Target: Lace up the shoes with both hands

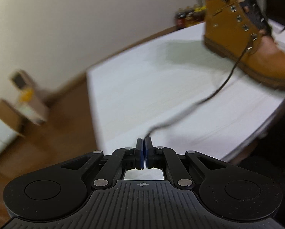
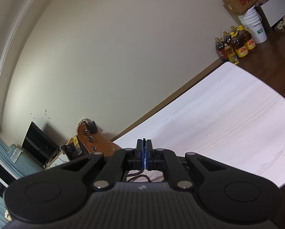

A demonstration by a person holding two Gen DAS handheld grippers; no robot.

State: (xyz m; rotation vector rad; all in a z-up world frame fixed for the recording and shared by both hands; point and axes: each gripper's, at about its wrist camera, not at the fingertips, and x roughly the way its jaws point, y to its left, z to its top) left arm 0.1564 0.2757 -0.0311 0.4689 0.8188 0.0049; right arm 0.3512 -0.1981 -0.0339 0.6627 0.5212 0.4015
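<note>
A tan lace-up boot (image 1: 236, 38) stands on the white table (image 1: 142, 95) at the upper right of the left wrist view, blurred. Its dark lace (image 1: 224, 82) runs from a low eyelet down across the table into my left gripper (image 1: 144, 141), which is shut on the lace's end. In the right wrist view the same boot (image 2: 96, 145) shows its upper part at the left, partly hidden behind my right gripper (image 2: 144, 143). That gripper is shut, and a dark lace (image 2: 139, 176) loops just under its pads and rises between them.
Oil bottles (image 2: 236, 44) and a white bucket (image 2: 254, 26) under a cardboard box stand on the dark wooden floor beyond the table's far corner. A black screen (image 2: 37, 143) leans on the wall at the left. Cardboard boxes (image 1: 24, 95) sit on the floor left of the table.
</note>
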